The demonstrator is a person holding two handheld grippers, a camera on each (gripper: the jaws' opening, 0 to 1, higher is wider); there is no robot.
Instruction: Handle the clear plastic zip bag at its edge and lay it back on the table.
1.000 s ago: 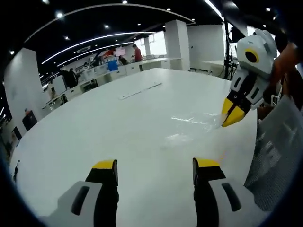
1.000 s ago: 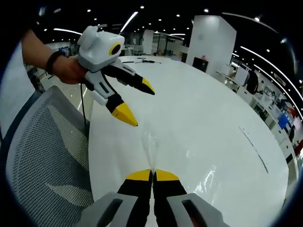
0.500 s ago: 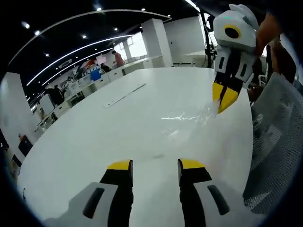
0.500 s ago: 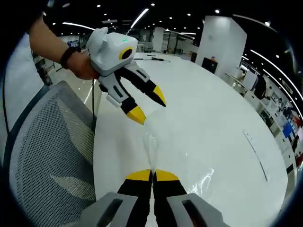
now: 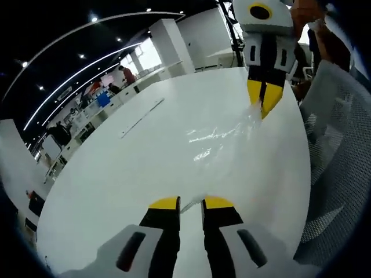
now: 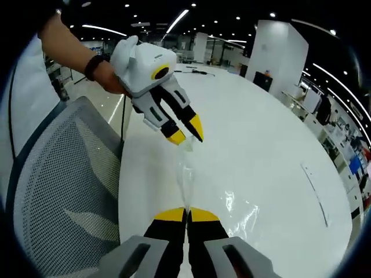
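Note:
The clear plastic zip bag (image 5: 220, 136) stretches over the white table (image 5: 104, 174), held up along one edge. My right gripper (image 6: 186, 215) is shut on the near end of that edge, and it appears in the left gripper view as the right gripper (image 5: 264, 103) pinching the bag's far corner. The bag (image 6: 186, 174) runs as a thin glinting strip from my right jaws up to the left gripper (image 6: 188, 136). My left gripper (image 5: 191, 202) is open by a narrow gap, with the bag's other end lying between its yellow tips.
A grey mesh chair (image 5: 339, 168) stands at the table's edge, and that chair (image 6: 64, 191) also sits left of my right gripper. A long thin strip (image 5: 142, 110) lies farther out on the table (image 6: 272, 133). A person's hand (image 6: 107, 75) holds the left gripper.
The left gripper has come up to the bag's free end and its jaws have narrowed from wide open to a small gap. The right gripper stays shut on the bag.

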